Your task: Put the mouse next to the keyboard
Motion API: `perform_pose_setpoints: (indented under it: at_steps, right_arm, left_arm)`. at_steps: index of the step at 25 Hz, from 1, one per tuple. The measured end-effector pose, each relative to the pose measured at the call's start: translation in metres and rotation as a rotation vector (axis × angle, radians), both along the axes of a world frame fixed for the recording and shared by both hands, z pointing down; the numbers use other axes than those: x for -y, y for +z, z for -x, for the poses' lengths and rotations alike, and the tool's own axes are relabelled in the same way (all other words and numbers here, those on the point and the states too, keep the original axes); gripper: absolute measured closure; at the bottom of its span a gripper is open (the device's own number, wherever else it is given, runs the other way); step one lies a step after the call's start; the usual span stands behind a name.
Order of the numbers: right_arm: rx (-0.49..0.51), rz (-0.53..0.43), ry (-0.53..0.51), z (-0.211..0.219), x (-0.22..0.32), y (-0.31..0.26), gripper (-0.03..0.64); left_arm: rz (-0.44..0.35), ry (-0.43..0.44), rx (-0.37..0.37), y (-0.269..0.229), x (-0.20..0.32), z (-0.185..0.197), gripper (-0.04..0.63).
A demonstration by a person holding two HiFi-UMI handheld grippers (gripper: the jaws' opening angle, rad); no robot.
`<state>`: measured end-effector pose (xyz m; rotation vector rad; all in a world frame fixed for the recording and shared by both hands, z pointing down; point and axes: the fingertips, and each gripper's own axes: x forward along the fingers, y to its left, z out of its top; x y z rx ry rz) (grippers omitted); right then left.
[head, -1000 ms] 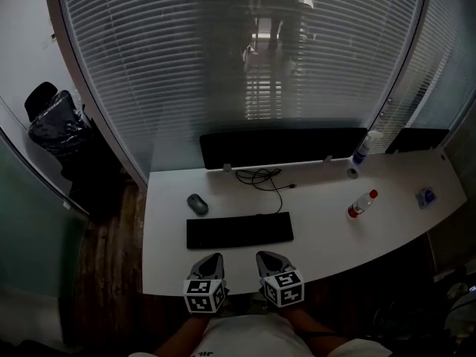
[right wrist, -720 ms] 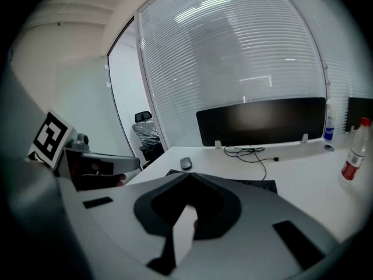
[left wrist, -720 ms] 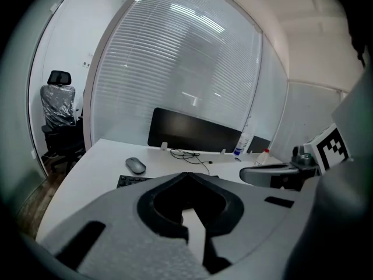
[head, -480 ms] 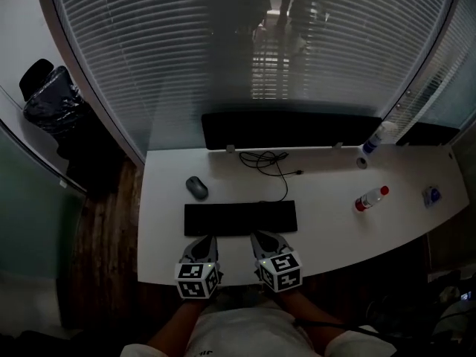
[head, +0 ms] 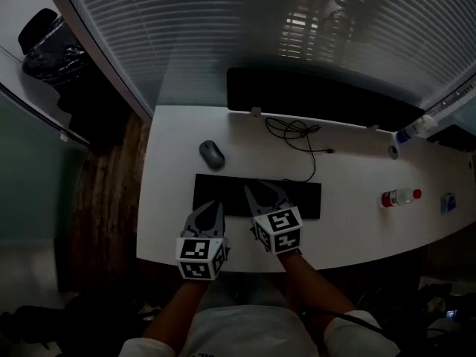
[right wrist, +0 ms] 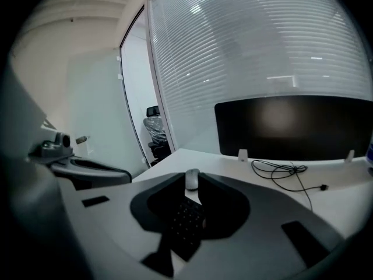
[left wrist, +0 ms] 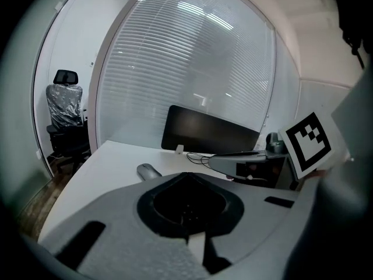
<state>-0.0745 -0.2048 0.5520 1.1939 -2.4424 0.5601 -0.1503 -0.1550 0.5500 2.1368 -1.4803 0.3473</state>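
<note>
While the mouse (head: 212,153) lies on the table (head: 171,140) just beyond the far left corner of the keyboard (head: 305,199), the left gripper (head: 212,207) hovers closed and empty. On the right gripper (head: 262,190) the jaws have just been opening, with nothing between them.

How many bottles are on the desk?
2. The red-capped bottle is near the right end of the desk. The second bottle is at the back, by the right end of the monitor. More could be hidden past the picture's edge.
</note>
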Motion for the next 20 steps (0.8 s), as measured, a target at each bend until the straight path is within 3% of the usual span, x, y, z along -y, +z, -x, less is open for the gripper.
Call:
perform_pose_setpoints:
  at_steps: [6,10,20]
  right_arm:
    - [-0.038,0.053,-0.084,0.05,0.035,0.042,0.513]
    - [-0.067,0.099,-0.112,0.079,0.063,0.069,0.408]
    - [-0.262,0.201,-0.216,0.12,0.107,0.14,0.287]
  left_arm:
    - [0.016,-0.017,0.005,0.023,0.023,0.024,0.591]
    - [0.023,-0.024,0.002,0.028,0.029,0.039,0.591]
    - [0.062,-0.034,-0.012,0.044,0.034,0.063,0.591]
